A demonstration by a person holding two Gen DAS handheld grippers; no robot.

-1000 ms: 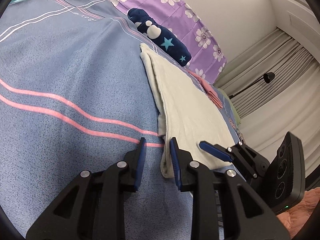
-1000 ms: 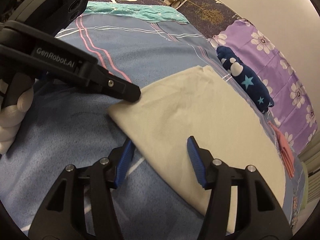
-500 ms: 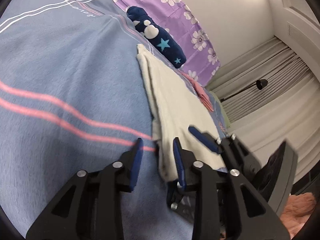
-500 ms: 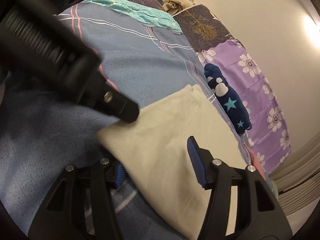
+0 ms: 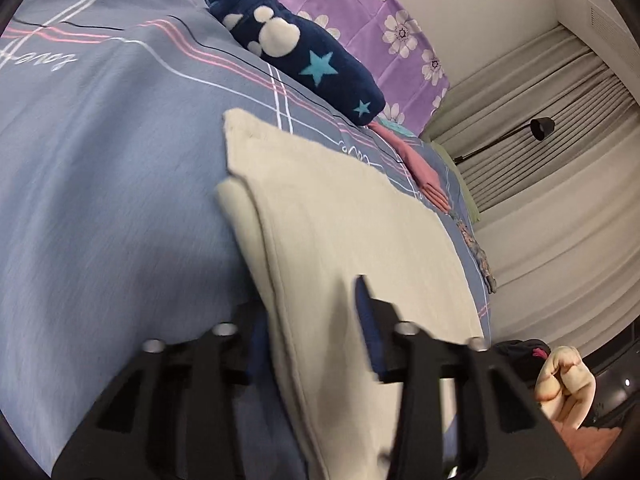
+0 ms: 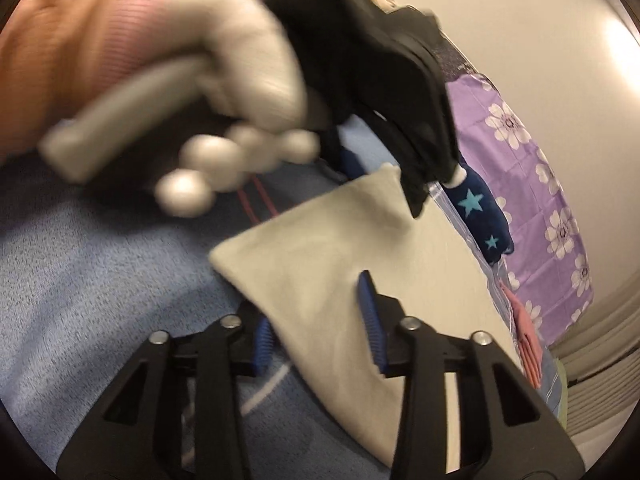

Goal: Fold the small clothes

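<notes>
- One cream cloth (image 5: 344, 216) lies on the blue-grey striped bedspread (image 5: 100, 200), toward its right side; a second layer shows along the cloth's left edge in the left wrist view.
- Left gripper (image 5: 308, 320): jaws closing, with the near edge of the cream cloth between them. The view is blurred; whether the pads press on the fabric cannot be told.
- Right gripper (image 6: 316, 320): jaws closing, astride the near corner of the cream cloth (image 6: 332, 264). Pad contact cannot be confirmed.
- One white-gloved hand (image 6: 240, 92), blurred, carries the left gripper across the top of the right wrist view; its black tip sits at the cloth's far corner.
- One navy rolled garment (image 5: 296, 52) with white spots and teal stars lies at the bedspread's far edge, apart from the cloth.
- One pink item (image 5: 416, 164) lies near the far right edge, beside the cloth.
- One purple floral sheet (image 5: 360, 4) runs behind the navy roll.
- One black lamp (image 5: 540, 128) stands before the curtains.
</notes>
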